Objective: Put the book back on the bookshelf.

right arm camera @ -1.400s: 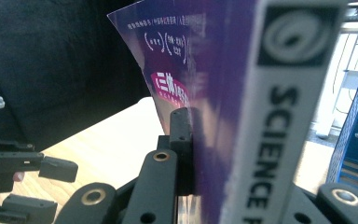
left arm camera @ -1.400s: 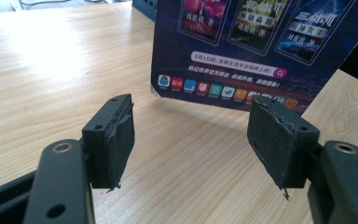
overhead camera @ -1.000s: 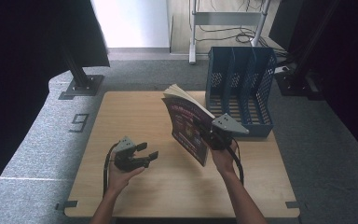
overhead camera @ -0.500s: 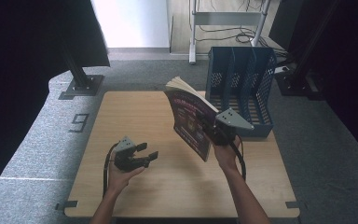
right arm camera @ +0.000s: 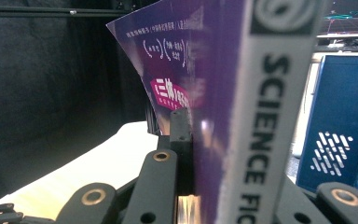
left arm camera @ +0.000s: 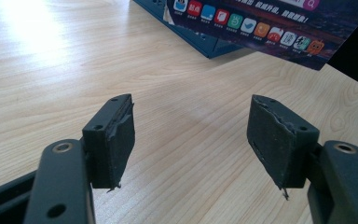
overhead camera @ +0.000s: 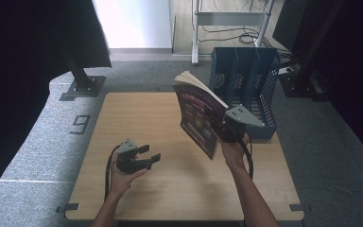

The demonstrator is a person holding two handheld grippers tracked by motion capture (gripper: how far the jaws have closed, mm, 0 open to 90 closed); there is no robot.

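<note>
The fingers [right arm camera: 182, 135] of the right gripper [overhead camera: 228, 128] are clamped on a book [overhead camera: 198, 116], one black finger flat against its purple cover and the white spine running up just beside it in the right gripper view. The book is held upright and clear of the table [overhead camera: 137, 109], tilted a little, its pages fanning at the top, near the far right corner. Just behind it, at that corner, stands a blue file rack [overhead camera: 253, 80]. The right hand [overhead camera: 234, 150] grips the gripper from below, with the forearm coming up from the near edge and angled toward the rack; the grey plate on the gripper faces up and to the right.

The left gripper [overhead camera: 147, 155] rests low by the near edge, left of the middle, well apart from the book. Its fingers [left arm camera: 114, 140] stand wide with nothing between them, only bare wood showing in the gap in the left gripper view. They point level across the table toward the right, where the lower edge of the book's cover [left arm camera: 261, 28] and the base of the rack [left arm camera: 200, 42] show beyond them. The left hand [overhead camera: 125, 168] cradles the gripper from underneath, its cable looping back along the forearm.
</note>
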